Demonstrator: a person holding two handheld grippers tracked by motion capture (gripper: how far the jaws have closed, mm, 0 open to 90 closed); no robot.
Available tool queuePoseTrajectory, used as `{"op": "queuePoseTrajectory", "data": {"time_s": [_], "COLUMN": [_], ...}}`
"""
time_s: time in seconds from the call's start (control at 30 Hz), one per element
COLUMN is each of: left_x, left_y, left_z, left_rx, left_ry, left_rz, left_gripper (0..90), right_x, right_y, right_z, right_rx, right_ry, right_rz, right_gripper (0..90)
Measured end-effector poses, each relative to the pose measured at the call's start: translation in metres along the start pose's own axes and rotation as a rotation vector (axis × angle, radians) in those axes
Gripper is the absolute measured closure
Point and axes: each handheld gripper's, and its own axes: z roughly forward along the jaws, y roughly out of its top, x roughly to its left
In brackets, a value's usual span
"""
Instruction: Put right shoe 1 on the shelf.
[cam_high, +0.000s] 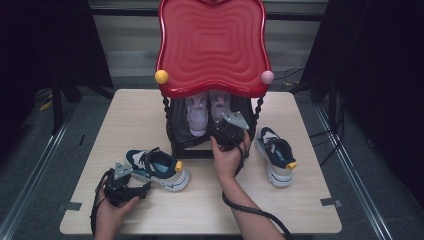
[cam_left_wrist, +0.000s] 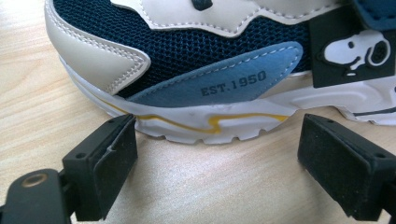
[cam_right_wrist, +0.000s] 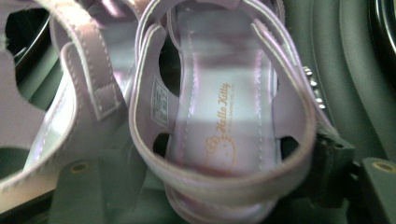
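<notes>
The right gripper (cam_high: 231, 131) has its jaws spread around the heel of a pink sandal (cam_right_wrist: 219, 116) on the rack shelf (cam_high: 186, 146), apparently parking it, while the left gripper (cam_high: 131, 187) waits wide-jawed beside a navy sneaker (cam_high: 157, 169) on the desk (cam_high: 200, 205).

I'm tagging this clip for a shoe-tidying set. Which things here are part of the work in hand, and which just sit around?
In the job:
- right gripper, jaws either side of the heel of a pink sandal in the rack
- left gripper, open beside the left navy sneaker

Lying about:
- second pink sandal
- right navy sneaker
- red top
- table
</notes>
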Motion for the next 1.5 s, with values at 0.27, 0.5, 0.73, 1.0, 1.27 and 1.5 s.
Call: {"op": "queuePoseTrajectory", "data": {"time_s": [0.27,0.5,0.73,1.0,1.27,1.5], "left_x": [0.000,0.000,0.000,0.000,0.000,0.000], "left_y": [0.000,0.000,0.000,0.000,0.000,0.000], "left_z": [0.000,0.000,0.000,0.000,0.000,0.000], "left_rx": [0.001,0.001,0.001,0.001,0.001,0.001], "left_ry": [0.002,0.002,0.002,0.001,0.002,0.001], "left_rz": [0.001,0.002,0.002,0.001,0.001,0.001], "left_gripper": [11.6,11.6,11.6,11.6,11.6,11.6], "right_x": [-0.007,-0.014,-0.014,-0.012,-0.010,-0.011], "right_y": [-0.003,-0.008,-0.005,-0.004,-0.005,-0.004], "right_z": [-0.014,-0.019,-0.020,-0.021,-0.021,-0.021], "right_rx": [0.018,0.026,0.023,0.026,0.030,0.037], "right_ry": [0.042,0.088,0.088,0.100,0.112,0.123], "right_rz": [-0.073,-0.093,-0.078,-0.052,-0.048,-0.069], "right_gripper": [23.8,35.4,41.1,42.2,43.4,43.5]}}
